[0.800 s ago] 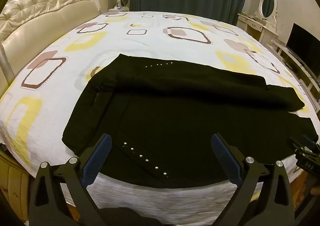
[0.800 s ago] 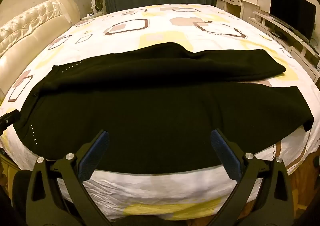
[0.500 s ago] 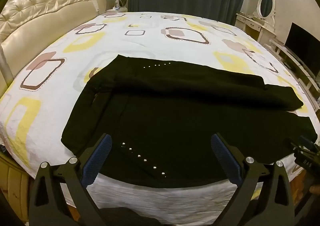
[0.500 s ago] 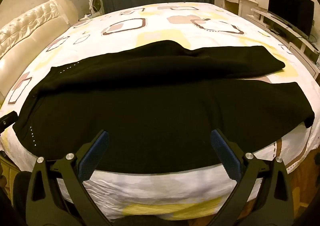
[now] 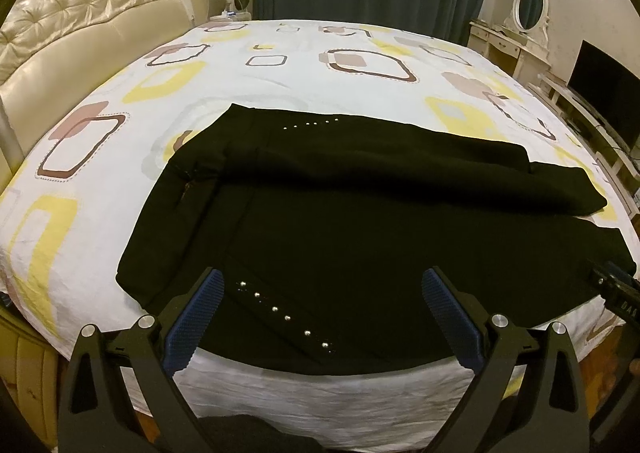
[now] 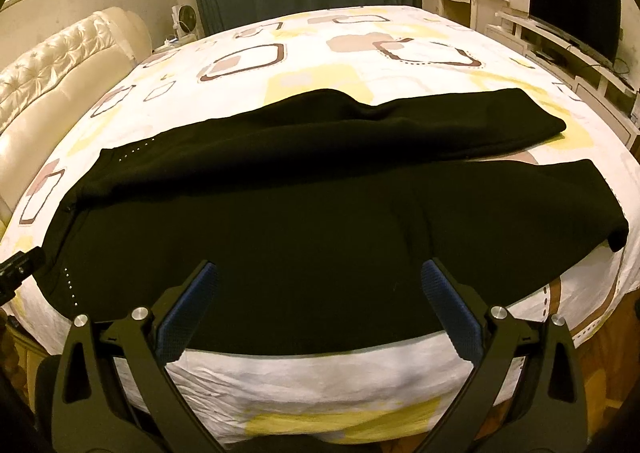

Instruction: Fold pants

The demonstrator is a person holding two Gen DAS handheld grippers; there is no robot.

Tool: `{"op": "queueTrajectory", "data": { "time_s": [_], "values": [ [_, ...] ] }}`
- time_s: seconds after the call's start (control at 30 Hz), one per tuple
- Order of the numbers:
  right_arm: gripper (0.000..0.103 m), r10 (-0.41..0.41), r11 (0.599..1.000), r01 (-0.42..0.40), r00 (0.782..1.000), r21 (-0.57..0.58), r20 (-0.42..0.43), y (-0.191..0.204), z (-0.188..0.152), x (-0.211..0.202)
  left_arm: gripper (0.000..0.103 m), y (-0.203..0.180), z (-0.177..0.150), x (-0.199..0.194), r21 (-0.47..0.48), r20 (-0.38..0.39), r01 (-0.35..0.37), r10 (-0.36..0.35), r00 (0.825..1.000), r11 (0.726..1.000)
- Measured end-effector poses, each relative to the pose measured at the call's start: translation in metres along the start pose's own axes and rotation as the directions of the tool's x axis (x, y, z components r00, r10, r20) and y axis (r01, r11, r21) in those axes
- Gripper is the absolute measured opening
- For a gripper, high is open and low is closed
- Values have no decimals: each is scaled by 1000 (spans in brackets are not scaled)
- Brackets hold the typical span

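Little has shifted since the earlier frames: both views have crept slightly nearer and lower toward the bed's near edge, and the garment has not been disturbed.

From the left wrist view, the left gripper [image 5: 320,293] hangs above the near edge of the bed [image 5: 120,173], jaws spread wide with nothing between the blue pads [image 5: 196,317]. Below them lie the black pants [image 5: 360,221], spread flat across the patterned sheet with the waist end toward the left of this view. One leg runs along the near edge and the other lies behind it, farther up the bed, the two overlapping along their length. A diagonal row of metal studs [image 5: 280,313] shows just ahead of the left pad. The tip of the other tool pokes in at the right edge.

From the right wrist view, the right gripper [image 6: 320,293] is also wide and empty, poised over the middle of the near leg. The leg cuffs [image 6: 600,229] end toward the right, the near one reaching the bed's corner.

My reading: no fold has begun. The slow approach suggests both grippers are lining up on the near edge of the fabric, so the next step would be to lower, pinch that edge in two places and carry it over the far leg.
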State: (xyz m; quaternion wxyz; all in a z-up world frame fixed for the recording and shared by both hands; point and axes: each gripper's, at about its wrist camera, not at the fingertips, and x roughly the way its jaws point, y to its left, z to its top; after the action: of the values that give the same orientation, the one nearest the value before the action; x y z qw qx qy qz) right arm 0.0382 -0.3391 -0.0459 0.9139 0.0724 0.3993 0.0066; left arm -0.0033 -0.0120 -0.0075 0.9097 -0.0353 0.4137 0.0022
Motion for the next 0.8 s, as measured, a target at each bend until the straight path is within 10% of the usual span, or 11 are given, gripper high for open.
{"op": "queueTrajectory", "data": {
  "time_s": [0.5, 0.8],
  "values": [
    [101, 28, 994, -30, 999, 105, 28, -45, 22, -25, 99, 4, 1, -2, -10, 10, 6, -6, 1000, 1000],
    [101, 182, 894, -207, 978, 397, 100, -215, 48, -69, 99, 6, 5, -7, 4, 34, 10, -10, 999, 1000]
  ]
}}
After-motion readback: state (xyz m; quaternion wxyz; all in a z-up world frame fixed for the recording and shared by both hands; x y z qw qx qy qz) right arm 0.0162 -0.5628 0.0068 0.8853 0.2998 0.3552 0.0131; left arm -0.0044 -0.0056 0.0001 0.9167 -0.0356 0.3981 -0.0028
